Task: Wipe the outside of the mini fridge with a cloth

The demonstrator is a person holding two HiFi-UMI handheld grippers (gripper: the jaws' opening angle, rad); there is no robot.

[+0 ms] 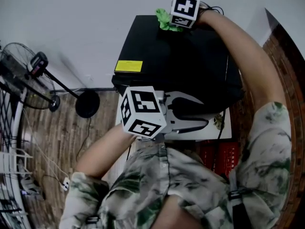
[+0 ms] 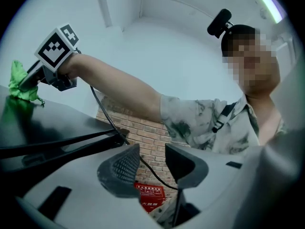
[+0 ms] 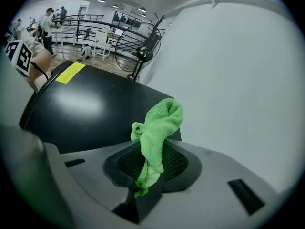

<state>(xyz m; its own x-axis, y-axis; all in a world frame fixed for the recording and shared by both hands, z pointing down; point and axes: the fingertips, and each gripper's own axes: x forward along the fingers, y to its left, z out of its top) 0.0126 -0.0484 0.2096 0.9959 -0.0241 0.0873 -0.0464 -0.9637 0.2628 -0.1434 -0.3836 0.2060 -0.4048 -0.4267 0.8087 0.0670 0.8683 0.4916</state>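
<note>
The right gripper [image 3: 150, 163] had its jaws shut tight on the green cloth [image 3: 159, 128]. The cloth sat at the back edge of the black mini fridge [image 1: 176, 61], on its top, close to the white wall [image 1: 71, 27]. The left gripper [image 1: 202, 112] was by the front of the fridge, with its jaws a little apart and nothing in them. It looked like the top was being wiped. Next, the cloth would need pressing down and pulling across the shiny top.
</note>
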